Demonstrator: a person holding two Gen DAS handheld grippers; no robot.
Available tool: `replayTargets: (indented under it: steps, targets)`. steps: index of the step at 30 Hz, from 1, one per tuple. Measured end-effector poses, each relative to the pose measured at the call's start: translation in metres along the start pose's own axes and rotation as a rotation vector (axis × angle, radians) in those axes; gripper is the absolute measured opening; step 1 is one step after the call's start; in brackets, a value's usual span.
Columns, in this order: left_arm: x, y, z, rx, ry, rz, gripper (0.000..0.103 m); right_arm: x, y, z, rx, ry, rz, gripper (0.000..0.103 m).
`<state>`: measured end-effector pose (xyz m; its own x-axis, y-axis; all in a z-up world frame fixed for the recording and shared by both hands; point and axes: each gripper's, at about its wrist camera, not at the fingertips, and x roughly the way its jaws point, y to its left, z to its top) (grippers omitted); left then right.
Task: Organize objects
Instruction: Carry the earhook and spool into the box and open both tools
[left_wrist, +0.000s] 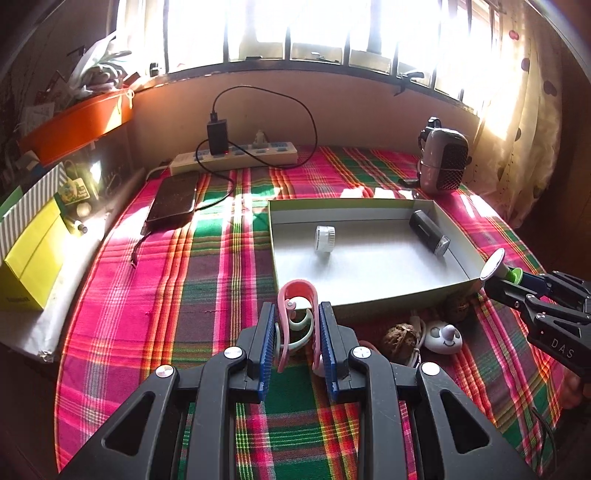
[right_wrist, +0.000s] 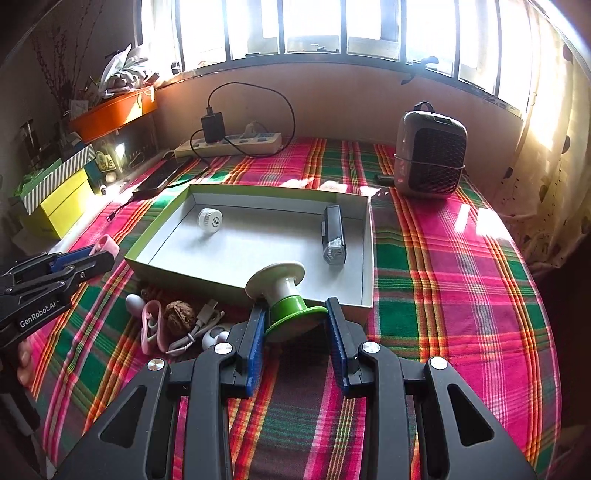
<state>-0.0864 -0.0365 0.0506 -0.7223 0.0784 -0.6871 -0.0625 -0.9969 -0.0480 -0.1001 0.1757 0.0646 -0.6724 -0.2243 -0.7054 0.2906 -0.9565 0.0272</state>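
Observation:
My left gripper (left_wrist: 298, 311) is shut on a pink plastic clip (left_wrist: 295, 295) with a pale green curl inside, held just above the plaid cloth in front of the shallow box (left_wrist: 369, 201). My right gripper (right_wrist: 295, 308) is shut on a spool (right_wrist: 282, 288) with a white top flange and green base, held over the box's near rim (right_wrist: 177, 271). In the box lie a white round cap (right_wrist: 209, 219) and a black torch-like device (right_wrist: 334, 236). The right wrist view shows the left gripper (right_wrist: 107, 258) at far left with its clip (right_wrist: 107, 244).
Before the box lie a second pink clip (right_wrist: 151, 325), a walnut (right_wrist: 180, 316), a white cable (right_wrist: 199, 326) and a white smiley toy (left_wrist: 443, 338). A small heater (right_wrist: 428, 155) stands back right. A power strip (left_wrist: 236, 157), dark phone (left_wrist: 173, 201) and yellow box (left_wrist: 33, 254) are at left.

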Motion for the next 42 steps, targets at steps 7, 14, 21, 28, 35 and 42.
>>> replayTargets:
  steps: [7,14,21,28,35,42]
  targets:
    - [0.014,-0.01,0.016,0.012,0.009,-0.028,0.021,0.011,0.006,0.03,-0.005,-0.013,0.018,0.032]
    - [0.033,-0.018,0.028,0.025,0.022,-0.043,0.021,0.043,0.008,0.055,0.006,0.012,0.022,0.032]
    - [0.057,-0.022,0.037,0.041,0.048,-0.029,0.021,0.079,0.012,0.07,-0.009,0.055,0.017,0.032]
    - [0.075,-0.02,0.042,0.035,0.077,-0.023,0.021,0.112,0.012,0.078,-0.016,0.105,0.011,0.032]
    - [0.09,-0.022,0.041,0.045,0.107,-0.019,0.021,0.13,0.016,0.083,-0.027,0.131,0.007,0.032]
    - [0.097,-0.021,0.041,0.042,0.119,-0.021,0.021,0.14,0.017,0.086,-0.033,0.146,-0.002,0.032]
